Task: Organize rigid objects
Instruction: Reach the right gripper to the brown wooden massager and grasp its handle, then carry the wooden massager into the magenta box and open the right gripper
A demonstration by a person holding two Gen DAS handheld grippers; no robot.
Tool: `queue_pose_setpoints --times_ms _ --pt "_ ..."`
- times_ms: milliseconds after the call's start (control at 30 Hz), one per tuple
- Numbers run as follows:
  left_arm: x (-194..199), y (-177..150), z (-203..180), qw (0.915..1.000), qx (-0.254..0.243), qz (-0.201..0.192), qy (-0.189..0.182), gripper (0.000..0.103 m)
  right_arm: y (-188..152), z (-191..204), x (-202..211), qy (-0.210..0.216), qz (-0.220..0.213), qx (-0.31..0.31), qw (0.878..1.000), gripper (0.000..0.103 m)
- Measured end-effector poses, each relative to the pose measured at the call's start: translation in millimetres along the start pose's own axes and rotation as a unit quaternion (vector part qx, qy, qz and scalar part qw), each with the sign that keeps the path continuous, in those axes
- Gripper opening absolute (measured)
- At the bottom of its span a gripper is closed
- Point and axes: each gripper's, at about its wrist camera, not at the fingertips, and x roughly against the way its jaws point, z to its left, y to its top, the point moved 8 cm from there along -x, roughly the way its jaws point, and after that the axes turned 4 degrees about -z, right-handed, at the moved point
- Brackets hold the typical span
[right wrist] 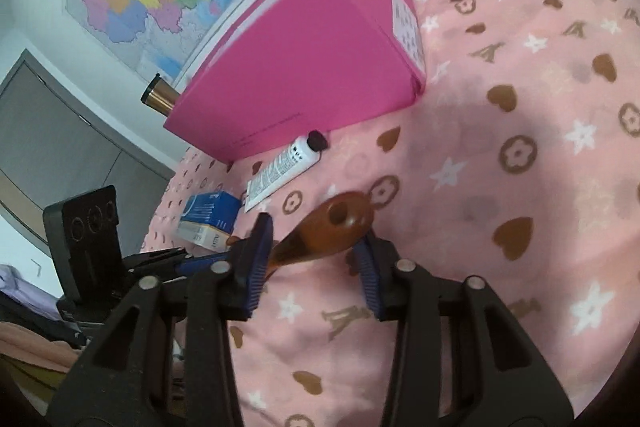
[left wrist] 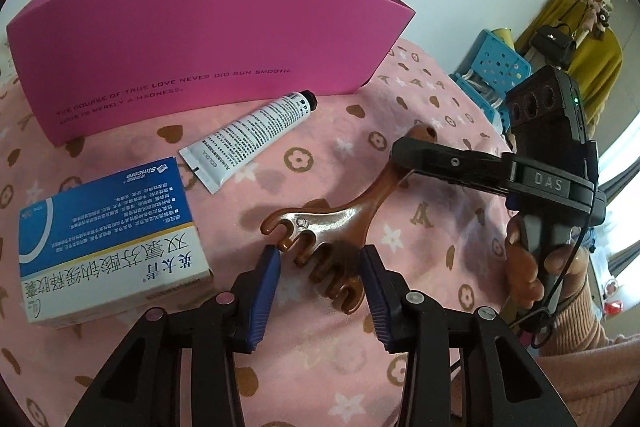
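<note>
A pink patterned blanket (left wrist: 400, 99) carries every item. At its far edge stands the open pink box (left wrist: 200, 39), judged the likely destination. A blue-and-white medicine carton (left wrist: 112, 227) lies near the left gripper.

Between the two grippers lies the wooden massage comb (left wrist: 340, 219), flat on the blanket. The left gripper (left wrist: 320, 251) is pinched on its pronged head. The right gripper (right wrist: 316, 231) brackets the handle end, though whether its pads press cannot be told.

To lift well, keep both ends level and rise together, so the curved prongs do not twist out of the pads.

The comb is glossy brown and rigid, with a fan of rounded teeth, a slim neck, and a hole (right wrist: 340, 213) in the handle tip. A white tube (left wrist: 252, 139) rests just before the box.
</note>
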Motion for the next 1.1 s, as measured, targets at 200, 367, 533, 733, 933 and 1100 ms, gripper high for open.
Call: queue_pose_setpoints --times_ms 200,367,533,733,933,1100 --pt "-0.3 0.4 -0.7 1.0000 0.001 -0.002 -0.002 0.041 6.9 6.4 6.7 0.000 -0.011 0.015 1.000 0.029" --pt "-0.2 0.1 -0.6 1.0000 0.005 -0.001 -0.008 0.044 9.7 12.4 8.8 0.016 -0.017 0.010 1.000 0.023" --pt "1.2 0.8 -4.1 0.9999 0.000 -0.004 -0.012 0.057 17.9 22.5 14.4 0.035 -0.028 0.000 0.999 0.018" --pt "4.3 9.6 -8.5 0.9997 -0.010 -0.018 -0.010 0.059 24.4 38.4 18.2 0.038 -0.030 0.010 0.999 0.018" --pt "6.4 16.1 -15.0 0.9994 -0.023 -0.021 -0.017 0.067 33.8 49.0 21.5 0.048 -0.036 0.013 0.998 0.018" --pt "4.0 18.1 -15.4 0.9990 -0.016 -0.014 -0.039 0.067 46.9 63.8 27.3 0.057 -0.048 0.026 0.997 0.018"
